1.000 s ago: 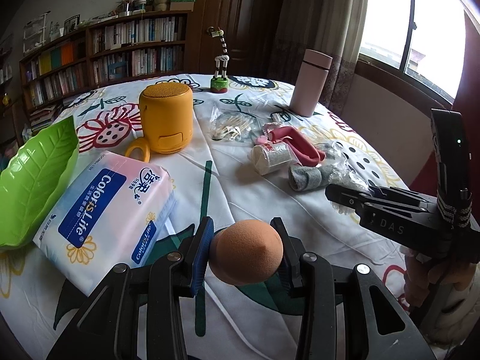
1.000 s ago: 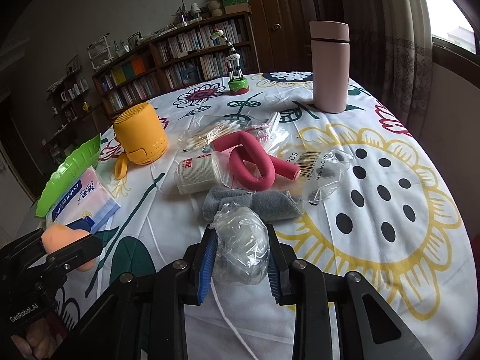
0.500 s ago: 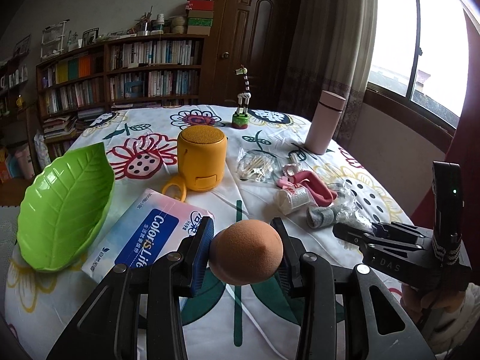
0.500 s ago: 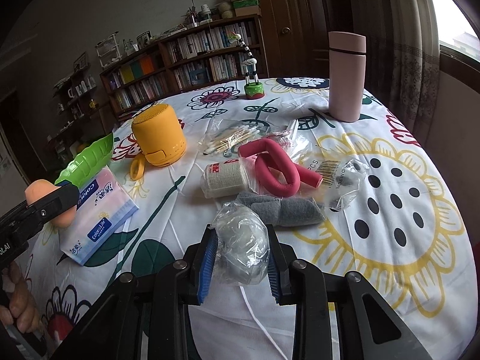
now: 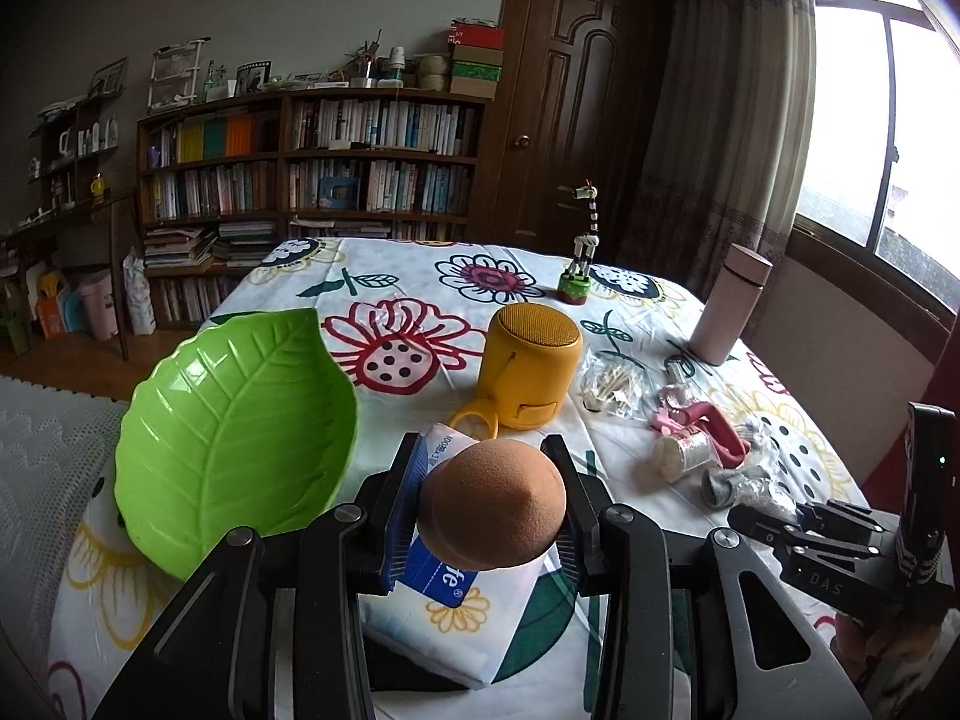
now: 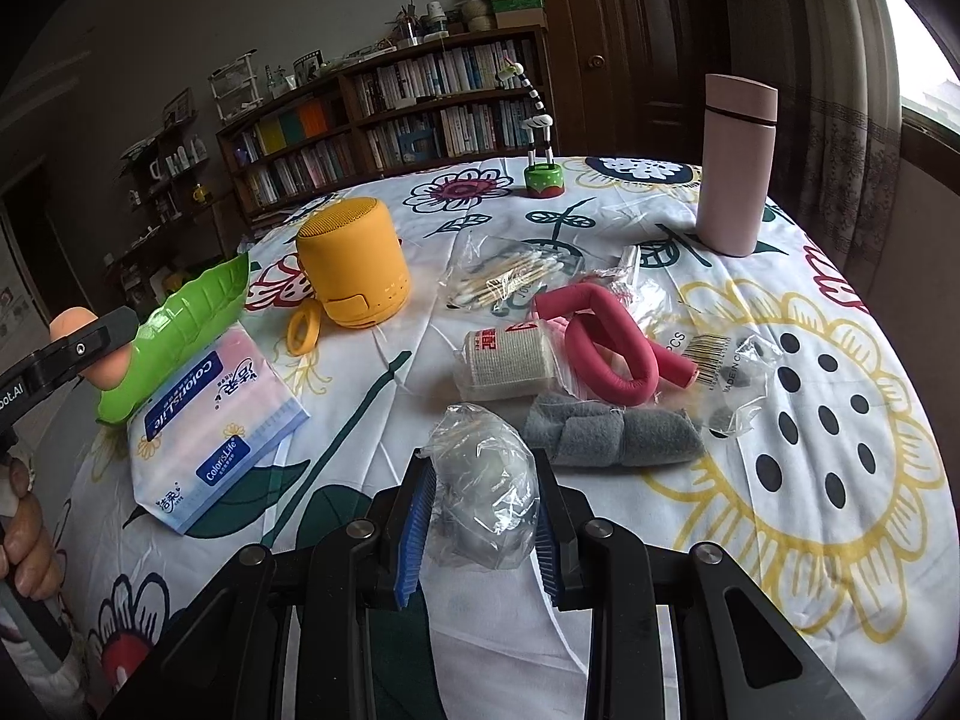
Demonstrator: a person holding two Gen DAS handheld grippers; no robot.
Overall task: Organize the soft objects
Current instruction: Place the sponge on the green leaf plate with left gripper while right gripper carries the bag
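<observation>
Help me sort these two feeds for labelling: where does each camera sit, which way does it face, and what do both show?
Left wrist: rides the left gripper, facing across the table toward the green leaf dish and bookshelves; its fingers clamp an orange sponge; the right gripper enters lower right.
Right wrist: rides the right gripper, facing the pink foam roller and grey cloth; its fingers clamp a plastic-wrapped bundle; a hand shows at left.
Shared: yellow speaker, tissue pack, pink bottle.

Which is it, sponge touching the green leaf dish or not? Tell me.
Cannot tell. In the right wrist view the sponge overlaps the leaf dish; in the left wrist view the left hand-held gripper holds it beside the dish, depth unclear.
</observation>
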